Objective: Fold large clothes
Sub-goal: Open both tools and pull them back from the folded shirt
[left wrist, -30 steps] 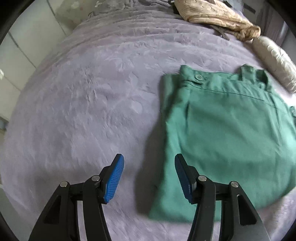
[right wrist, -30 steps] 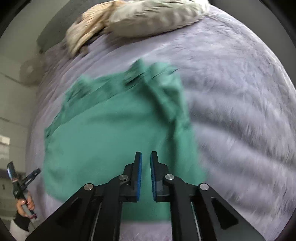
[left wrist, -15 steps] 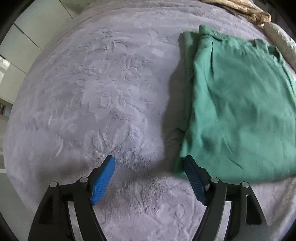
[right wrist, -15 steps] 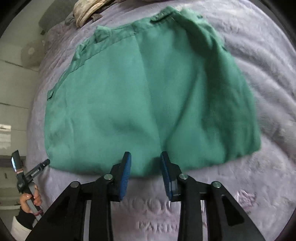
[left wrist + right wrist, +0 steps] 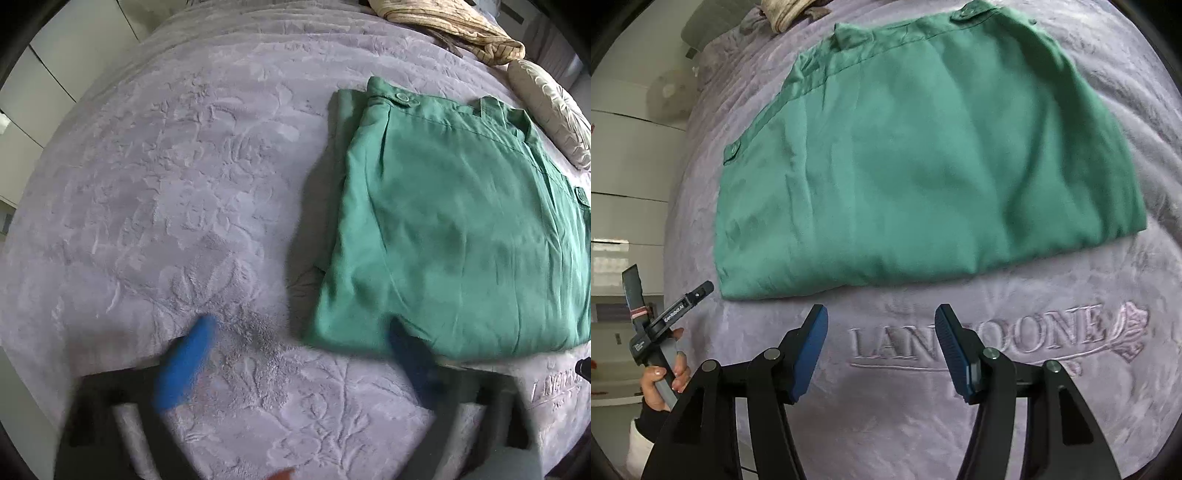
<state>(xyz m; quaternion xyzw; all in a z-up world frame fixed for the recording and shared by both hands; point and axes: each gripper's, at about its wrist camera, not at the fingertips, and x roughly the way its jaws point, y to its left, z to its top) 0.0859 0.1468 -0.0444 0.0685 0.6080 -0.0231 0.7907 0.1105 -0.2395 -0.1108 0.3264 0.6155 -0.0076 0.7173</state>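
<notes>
Broadly, a lilac embossed bedspread [image 5: 192,206] covered the whole bed, and the word LANDOONE with a stitched rose [image 5: 979,339] ran along its near edge in the right wrist view. On it lay the green garment [image 5: 923,158] — folded into a flat, roughly rectangular bundle, its buttoned waistband toward the far edge of the bed and its folded edge just beyond the embroidery. In the left wrist view the same garment [image 5: 454,221] sat toward the right side of the bedspread, with open bedspread to its left. A pale quilted pillow [image 5: 554,110] rested at the far right corner, just past the waistband, and a crumpled tan cloth [image 5: 450,26] lay along the far edge beside it.

The right gripper [image 5: 881,345] hung over the bedspread at the near edge, its jaws opening with nothing between them, clear of the garment's fold. The left gripper [image 5: 299,358] was blurred, its jaws spreading wide — bare bedspread and the garment's near left corner showed between the blue pads, which did not press on the cloth. A hand [image 5: 663,380] held its handle at the bed's left edge.
</notes>
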